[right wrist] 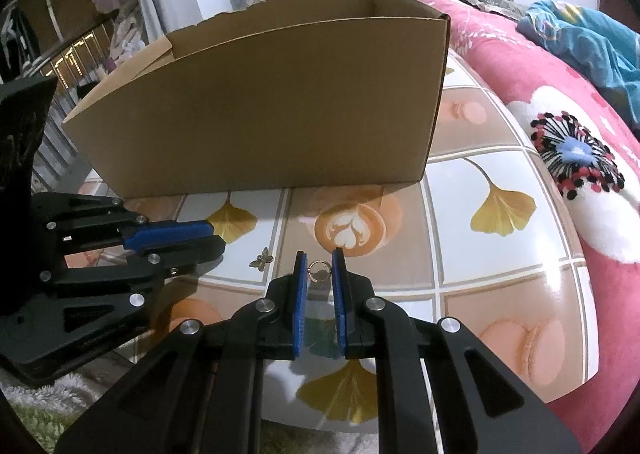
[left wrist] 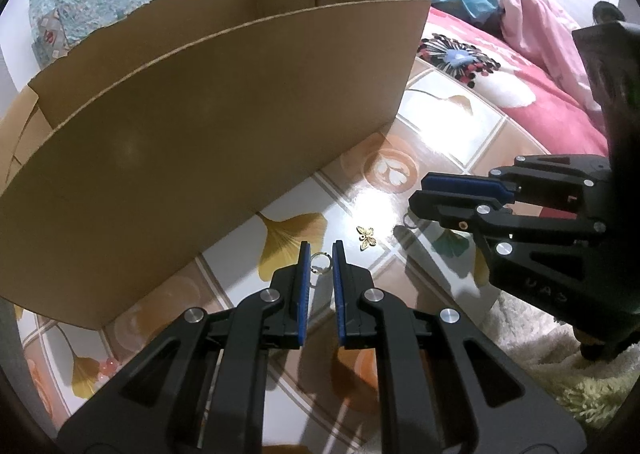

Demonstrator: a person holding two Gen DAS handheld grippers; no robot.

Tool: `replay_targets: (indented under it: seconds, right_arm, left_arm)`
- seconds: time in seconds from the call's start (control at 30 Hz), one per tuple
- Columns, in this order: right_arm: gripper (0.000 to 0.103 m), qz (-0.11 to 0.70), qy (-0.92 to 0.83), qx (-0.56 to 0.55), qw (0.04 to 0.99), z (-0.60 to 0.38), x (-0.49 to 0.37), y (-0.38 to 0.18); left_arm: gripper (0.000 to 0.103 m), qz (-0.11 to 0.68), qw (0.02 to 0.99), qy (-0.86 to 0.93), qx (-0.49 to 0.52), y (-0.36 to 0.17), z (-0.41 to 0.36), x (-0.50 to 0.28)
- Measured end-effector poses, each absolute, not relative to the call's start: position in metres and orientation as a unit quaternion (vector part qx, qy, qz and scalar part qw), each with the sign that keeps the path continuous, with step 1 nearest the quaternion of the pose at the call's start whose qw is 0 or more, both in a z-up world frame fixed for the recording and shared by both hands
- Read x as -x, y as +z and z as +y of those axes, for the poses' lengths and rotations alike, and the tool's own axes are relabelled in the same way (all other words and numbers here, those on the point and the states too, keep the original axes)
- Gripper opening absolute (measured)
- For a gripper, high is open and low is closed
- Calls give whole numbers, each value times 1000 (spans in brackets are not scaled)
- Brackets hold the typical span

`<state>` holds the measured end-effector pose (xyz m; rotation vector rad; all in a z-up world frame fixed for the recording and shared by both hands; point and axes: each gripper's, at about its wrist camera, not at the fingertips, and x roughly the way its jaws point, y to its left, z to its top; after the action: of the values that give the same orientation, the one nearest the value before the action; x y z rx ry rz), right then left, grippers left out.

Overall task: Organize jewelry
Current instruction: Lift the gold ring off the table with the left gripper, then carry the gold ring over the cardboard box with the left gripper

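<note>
Both grippers closed on small metal rings above the patterned table, cardboard box behind.

The left gripper [left wrist: 320, 250] was pinched on a small ring [left wrist: 320, 263], the ring sitting upright between the blue pads [left wrist: 304, 286] near their tips. The right gripper [right wrist: 320, 258] likewise held a second small ring [right wrist: 319, 270] between its pads, a little above the glossy table [right wrist: 500, 266] printed with ginkgo leaves and coffee cups. A gold butterfly charm [left wrist: 366, 237] lay loose on the table between the two grippers, touching neither. An open cardboard box [left wrist: 208, 126] stood on the table beyond the grippers, well apart from the charm; its inside was not visible. A pink floral bedspread [right wrist: 580, 158] lay beside the table's far edge.
</note>
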<state>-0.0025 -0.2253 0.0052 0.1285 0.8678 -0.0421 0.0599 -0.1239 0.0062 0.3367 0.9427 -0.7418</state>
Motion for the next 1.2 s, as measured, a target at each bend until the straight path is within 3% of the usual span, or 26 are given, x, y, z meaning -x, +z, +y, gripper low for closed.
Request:
replay_targets:
  seconds: [1.2]
  right_arm:
    - [13, 323, -28, -52, 945, -224, 37, 63]
  left_arm:
    - [10, 353, 838, -400, -112, 78, -123, -29]
